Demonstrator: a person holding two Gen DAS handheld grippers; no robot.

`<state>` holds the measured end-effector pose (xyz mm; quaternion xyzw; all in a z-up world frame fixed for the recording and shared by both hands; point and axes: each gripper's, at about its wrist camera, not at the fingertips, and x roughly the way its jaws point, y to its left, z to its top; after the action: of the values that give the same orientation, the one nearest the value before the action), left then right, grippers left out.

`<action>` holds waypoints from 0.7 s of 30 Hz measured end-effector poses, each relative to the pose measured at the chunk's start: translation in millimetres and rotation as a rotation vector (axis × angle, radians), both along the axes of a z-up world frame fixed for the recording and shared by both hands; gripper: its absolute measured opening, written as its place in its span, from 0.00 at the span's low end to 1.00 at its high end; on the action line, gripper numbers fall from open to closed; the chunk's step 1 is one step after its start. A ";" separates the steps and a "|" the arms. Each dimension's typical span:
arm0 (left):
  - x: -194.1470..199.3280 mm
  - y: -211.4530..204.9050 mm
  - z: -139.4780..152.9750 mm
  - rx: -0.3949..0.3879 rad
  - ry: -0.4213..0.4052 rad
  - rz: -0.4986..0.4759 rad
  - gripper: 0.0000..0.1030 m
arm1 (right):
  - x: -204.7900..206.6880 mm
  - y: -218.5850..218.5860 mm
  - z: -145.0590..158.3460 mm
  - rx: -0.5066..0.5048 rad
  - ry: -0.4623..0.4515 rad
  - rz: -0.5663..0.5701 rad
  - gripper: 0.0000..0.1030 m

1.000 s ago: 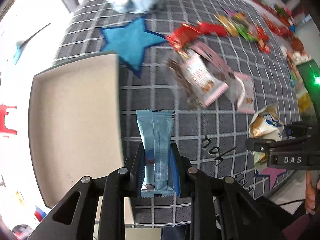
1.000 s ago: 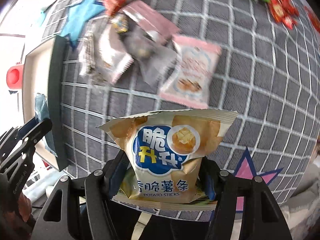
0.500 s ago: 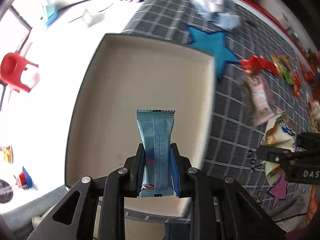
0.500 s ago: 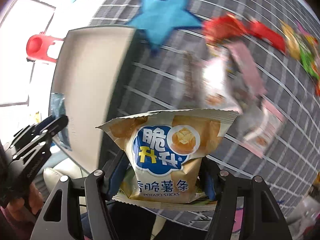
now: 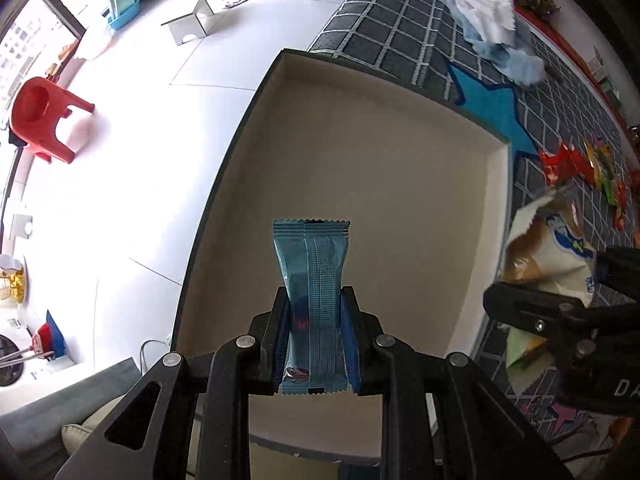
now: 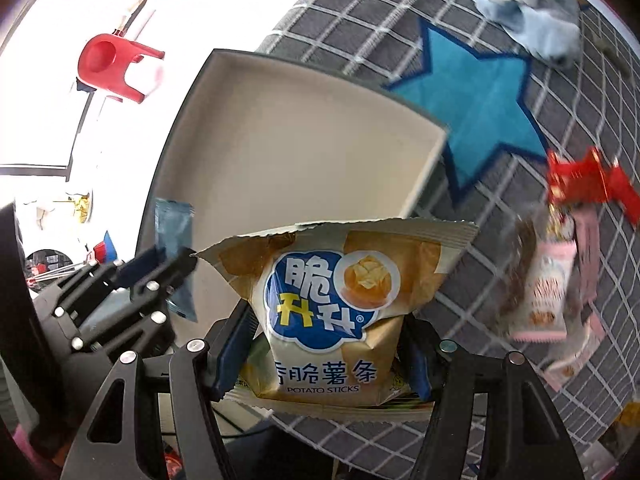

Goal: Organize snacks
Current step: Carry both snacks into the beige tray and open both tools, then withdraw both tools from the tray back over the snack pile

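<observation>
Grey checked cloth [image 5: 400, 40] carries our beige tray [image 5: 360, 152] at its edge. Over it, our left gripper [image 5: 316, 344] pinches a blue wafer packet [image 5: 314, 280]; our right gripper [image 6: 330, 360] pinches a potato sticks bag [image 6: 336, 292] above the tray's near corner.

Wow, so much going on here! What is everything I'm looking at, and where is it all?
Tray: one, beige inside with dark rim, on the checked cloth's edge.
Checked cloth: one, grey and white.
Star patch: one, blue, beside the tray.
Loose snack packets: several, pink and red, right of the tray.
Crumpled cloths: white and pale blue, far end.
Stool: one, red, on the floor.
Blue packet: one, in the left tool.
Potato sticks bag: one, gold, in the right tool.
</observation>
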<state>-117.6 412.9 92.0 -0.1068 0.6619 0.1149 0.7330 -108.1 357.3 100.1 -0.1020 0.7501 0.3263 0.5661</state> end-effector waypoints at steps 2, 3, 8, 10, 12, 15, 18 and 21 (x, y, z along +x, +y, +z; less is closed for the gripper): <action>0.8 2.1 -2.1 -0.010 -0.001 -0.002 0.25 | -3.2 7.0 -0.2 0.002 0.000 -0.005 0.64; 0.1 3.4 -2.7 -0.011 0.001 -0.004 0.26 | -7.6 7.3 -0.4 0.003 0.003 -0.007 0.65; -3.1 6.3 0.6 -0.011 -0.026 0.008 0.78 | -1.3 5.4 0.5 0.010 0.003 -0.031 0.99; -6.5 6.5 5.8 0.003 -0.046 0.013 0.79 | 2.5 6.0 -0.7 0.012 0.016 -0.036 0.99; -7.6 5.8 5.4 -0.005 -0.029 0.013 0.79 | 2.3 -1.5 -2.6 0.000 0.019 -0.042 0.99; -8.7 2.2 3.8 0.005 -0.016 0.009 0.79 | 1.2 -15.0 -8.3 -0.022 0.028 -0.058 0.99; -7.3 -6.3 4.2 0.015 -0.012 -0.002 0.79 | -2.7 -44.6 -13.4 -0.056 0.041 -0.082 0.99; -2.1 -19.8 7.1 0.022 -0.020 -0.044 0.79 | -12.2 -74.1 -18.6 -0.086 0.061 -0.132 0.99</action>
<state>-119.7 393.1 99.1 -0.0854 0.6554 0.1047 0.7431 -120.3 283.3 81.6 -0.0665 0.7853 0.2588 0.5585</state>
